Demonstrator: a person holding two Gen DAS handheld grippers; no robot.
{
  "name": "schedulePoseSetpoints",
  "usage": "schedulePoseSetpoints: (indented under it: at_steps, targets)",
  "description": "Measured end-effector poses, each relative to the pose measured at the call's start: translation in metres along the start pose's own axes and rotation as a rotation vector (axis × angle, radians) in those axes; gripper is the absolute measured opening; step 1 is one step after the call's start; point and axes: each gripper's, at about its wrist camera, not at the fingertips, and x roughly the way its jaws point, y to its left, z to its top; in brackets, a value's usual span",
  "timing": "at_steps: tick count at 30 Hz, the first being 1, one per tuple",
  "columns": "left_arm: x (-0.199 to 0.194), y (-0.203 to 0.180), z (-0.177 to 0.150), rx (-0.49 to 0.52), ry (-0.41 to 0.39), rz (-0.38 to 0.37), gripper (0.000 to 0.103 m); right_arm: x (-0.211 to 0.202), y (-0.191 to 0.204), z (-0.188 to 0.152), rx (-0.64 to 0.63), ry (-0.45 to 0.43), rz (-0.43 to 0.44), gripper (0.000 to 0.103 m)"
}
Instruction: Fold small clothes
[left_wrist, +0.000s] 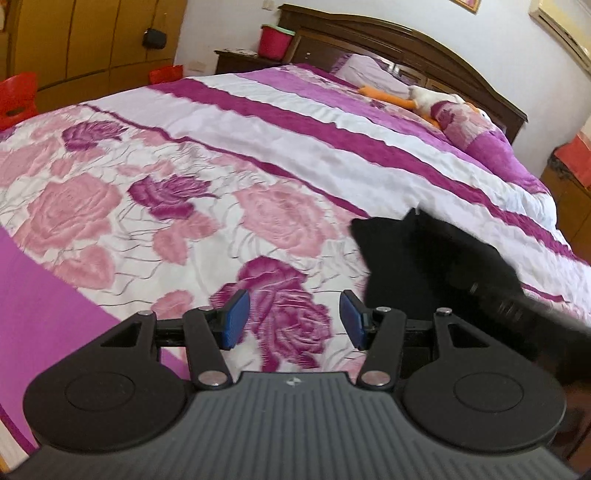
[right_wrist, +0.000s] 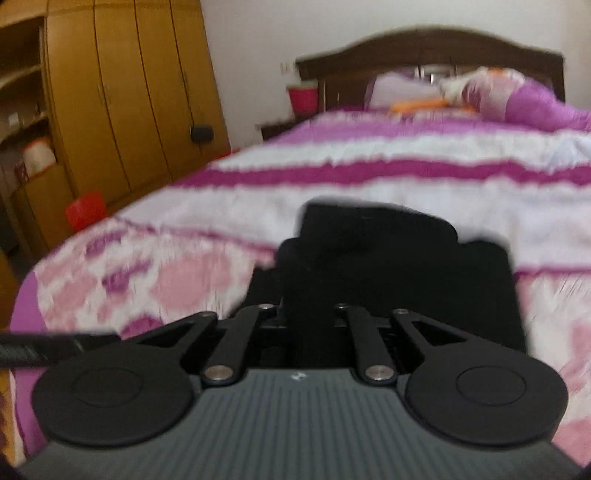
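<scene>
Bedroom setting: floral pink-and-magenta bedspread (left_wrist: 155, 206) fills most of both frames, dark headboard (left_wrist: 388, 40) upper right, wooden wardrobe (left_wrist: 96, 37) upper left.

Left wrist view: left gripper (left_wrist: 293, 319) at lower centre, blue pads (left_wrist: 236, 317) spread wide apart, nothing between them, bedspread visible through the gap. Black garment (left_wrist: 413, 266) at centre right, beside the right pad, partly raised and motion-blurred.

Right wrist view: heavy blur. Right gripper (right_wrist: 304, 314) at lower centre; black garment (right_wrist: 388, 266) bunches directly over the fingertips and hides them. Linkage arms drawn inward, so likely clamped on the cloth, but cannot tell for certain.

Judgement: garment appears mid-carry or mid-fold. To do well: lay it flat on the spread first, bring the left gripper to the free edge, pinch a single layer, keep both corners level.
</scene>
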Motion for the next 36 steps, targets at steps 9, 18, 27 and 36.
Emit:
schedulePoseSetpoints:
  at_steps: [9,18,27,36]
  targets:
    - [-0.002,0.017,0.002,-0.037,-0.022,0.005,0.06,-0.008,0.016,0.008,0.026,-0.047,0.049,0.006]
    - [0.0,0.019,-0.004,-0.031,-0.017,-0.005,0.06,0.012,0.035,-0.011,0.027,0.008,0.055,0.006]
    - [-0.003,0.013,-0.004,-0.025,-0.022,-0.011,0.06,-0.012,0.039,-0.007,0.125,0.001,0.069,0.033]
    - [-0.015,-0.004,-0.005,-0.001,-0.031,-0.041,0.06,-0.052,0.025,-0.001,0.272,0.023,0.183,0.051]
